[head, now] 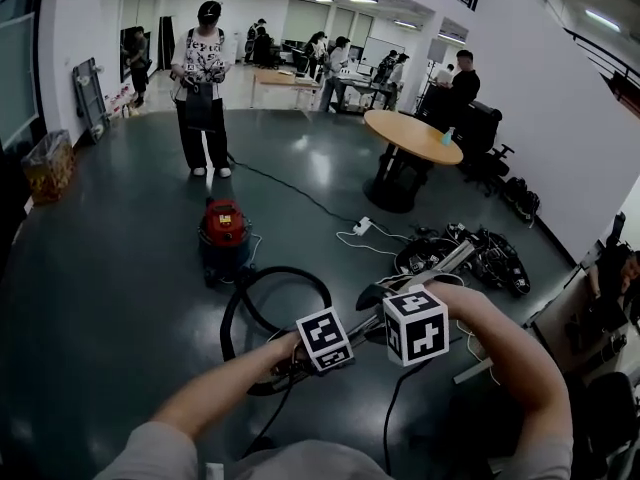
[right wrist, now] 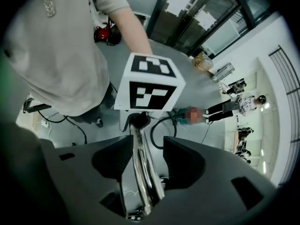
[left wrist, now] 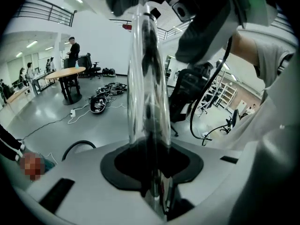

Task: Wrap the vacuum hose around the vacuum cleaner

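The red vacuum cleaner (head: 224,230) stands on the dark floor ahead, and it also shows far off in the right gripper view (right wrist: 104,33). Its black hose (head: 272,280) lies in a loop in front of it. A chrome wand tube (head: 455,261) runs from that hose across both grippers. My left gripper (head: 310,360) is shut on the tube (left wrist: 145,78), which rises straight out of its jaws (left wrist: 152,161). My right gripper (head: 396,320) stands open around the same tube (right wrist: 140,165); the tube sits by the left pad, with a gap to the right pad.
A person (head: 204,78) stands just behind the vacuum. A round wooden table (head: 412,138) is at the right, with a power strip and white cable (head: 362,227) and a heap of black gear (head: 482,255) nearer. More people and desks stand at the back.
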Motion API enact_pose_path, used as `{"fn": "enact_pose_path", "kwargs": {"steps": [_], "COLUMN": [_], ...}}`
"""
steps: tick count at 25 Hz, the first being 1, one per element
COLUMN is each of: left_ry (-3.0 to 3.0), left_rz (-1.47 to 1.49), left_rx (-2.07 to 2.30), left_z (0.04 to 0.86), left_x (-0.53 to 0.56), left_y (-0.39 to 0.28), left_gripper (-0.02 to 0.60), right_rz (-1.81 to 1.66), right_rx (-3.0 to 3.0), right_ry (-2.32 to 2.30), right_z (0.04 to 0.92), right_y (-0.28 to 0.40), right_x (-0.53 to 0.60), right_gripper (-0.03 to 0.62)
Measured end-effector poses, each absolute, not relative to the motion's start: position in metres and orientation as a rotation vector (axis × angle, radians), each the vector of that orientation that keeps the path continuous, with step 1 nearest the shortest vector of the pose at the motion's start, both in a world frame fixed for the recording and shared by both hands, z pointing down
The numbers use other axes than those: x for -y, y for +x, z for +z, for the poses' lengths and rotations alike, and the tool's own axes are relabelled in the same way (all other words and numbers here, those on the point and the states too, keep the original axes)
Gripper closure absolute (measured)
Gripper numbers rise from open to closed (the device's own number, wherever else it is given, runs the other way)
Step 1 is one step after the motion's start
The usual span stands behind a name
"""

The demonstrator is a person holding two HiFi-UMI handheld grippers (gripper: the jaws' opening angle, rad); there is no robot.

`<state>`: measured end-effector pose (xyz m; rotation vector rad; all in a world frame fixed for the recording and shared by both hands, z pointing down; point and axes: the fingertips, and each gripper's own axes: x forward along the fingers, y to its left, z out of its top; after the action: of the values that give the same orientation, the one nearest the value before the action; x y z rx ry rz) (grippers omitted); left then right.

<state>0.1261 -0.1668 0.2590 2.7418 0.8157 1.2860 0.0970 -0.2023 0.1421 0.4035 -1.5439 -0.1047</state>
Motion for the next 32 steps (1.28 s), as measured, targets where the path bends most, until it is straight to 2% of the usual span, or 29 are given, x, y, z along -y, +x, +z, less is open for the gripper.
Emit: {"fn": "enact_pose_path", "kwargs": {"steps": [9, 17, 23, 32], "left_ry": [2.729, 2.731, 2.756, 2.79], "left_rz": [1.144, 0.91, 0.747, 0.644], "left_rx": [-0.786, -0.685, -0.584, -0.38], "left_z": [0.251, 0.231, 0.201, 0.164], "left_x": [0.195, 0.222, 0.254, 0.291], "left_y": [0.111, 0.116, 0.131, 0.156], "left_gripper": [0.449, 0.451, 0.451, 0.451], "right_rz": [-0.32, -0.391, -0.283, 0.12], "right_rx": [1.797, 2.127, 2.219, 2.426], "right_ry": [0.857, 1.35, 1.534, 1.677], "right_z": [0.046, 0.001, 0.029, 0.111], "right_y": [0.048, 0.06, 0.086, 0.119], "right_x": [0.253, 0.241, 0.245, 0.245], "right_gripper": [0.398, 0.398, 0.399, 0.401]}}
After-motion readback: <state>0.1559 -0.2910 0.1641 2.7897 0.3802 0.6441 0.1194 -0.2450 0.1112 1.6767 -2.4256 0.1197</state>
